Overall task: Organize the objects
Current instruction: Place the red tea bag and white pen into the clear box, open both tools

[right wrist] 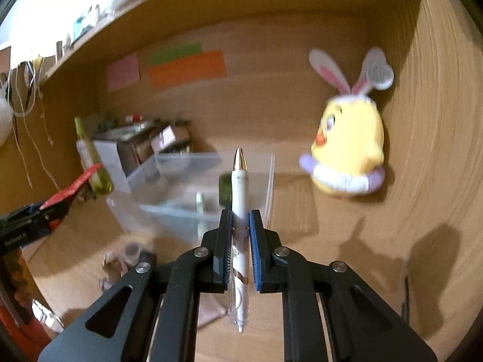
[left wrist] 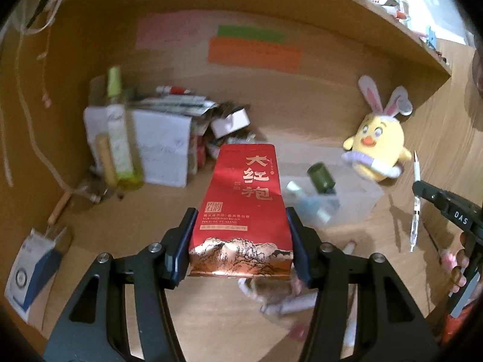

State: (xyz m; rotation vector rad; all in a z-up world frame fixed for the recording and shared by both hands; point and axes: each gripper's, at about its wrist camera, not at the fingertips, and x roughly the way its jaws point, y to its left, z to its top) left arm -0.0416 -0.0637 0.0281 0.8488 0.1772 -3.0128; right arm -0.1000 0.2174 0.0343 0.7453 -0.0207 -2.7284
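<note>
Presently a red tea packet (left wrist: 241,211) is pinched at its lower sides by the left claw (left wrist: 241,241) and held clear of the desk (left wrist: 120,226); gold characters run down its face and a mountain scene is printed along its base, the foil lightly creased. A white pen (right wrist: 240,211) with a gold tip is clamped upright in the right claw (right wrist: 240,247), whose pads are pressed nearly together on the barrel. Both items are judged to be in the carry step, lifted and not yet placed. Just beyond them a clear plastic bin (left wrist: 362,199) is seen, with a dark green bottle (left wrist: 321,178) and other small items inside. The next move is judged to call for lowering the pen over the bin and spreading the claw; a slot for the packet is less certain. Further out, a yellow chick plush (left wrist: 377,147) with rabbit ears is propped at the right, and a boxes-and-bottle cluster (left wrist: 145,144) stands at the left.
</note>
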